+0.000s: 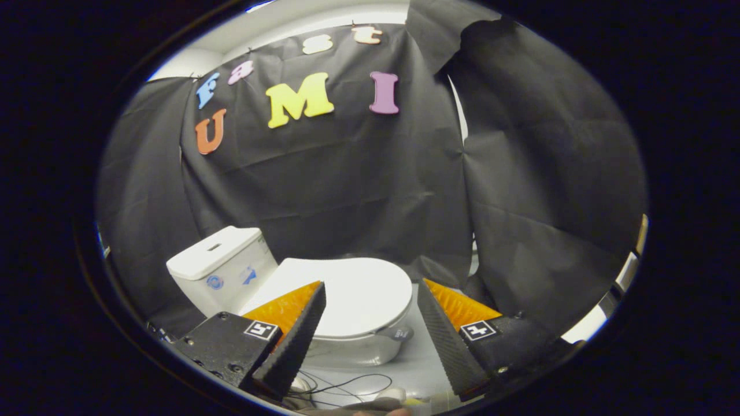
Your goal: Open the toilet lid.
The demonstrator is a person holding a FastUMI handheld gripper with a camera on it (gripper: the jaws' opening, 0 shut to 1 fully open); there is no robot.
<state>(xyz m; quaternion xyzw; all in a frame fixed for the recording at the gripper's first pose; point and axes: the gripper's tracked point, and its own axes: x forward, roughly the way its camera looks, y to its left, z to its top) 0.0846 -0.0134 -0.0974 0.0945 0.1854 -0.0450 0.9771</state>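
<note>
A white toilet stands just beyond my fingers, its lid [352,292] lying flat and closed over the bowl [352,349]. Its white tank [222,266] rises behind the lid, to the left. A small grey tab [398,333] sticks out from the lid's front rim on the right side. My gripper [370,294] hovers above the lid with its fingers wide open and nothing between them. The left finger [292,341] overlaps the lid's near-left part; the right finger [448,341] sits just past the lid's right edge.
Black cloth walls close in behind and to the right of the toilet. Thin dark cables [347,384] lie on the pale floor [416,364] in front of the bowl, between the fingers. A bright strip shows past the cloth at the right.
</note>
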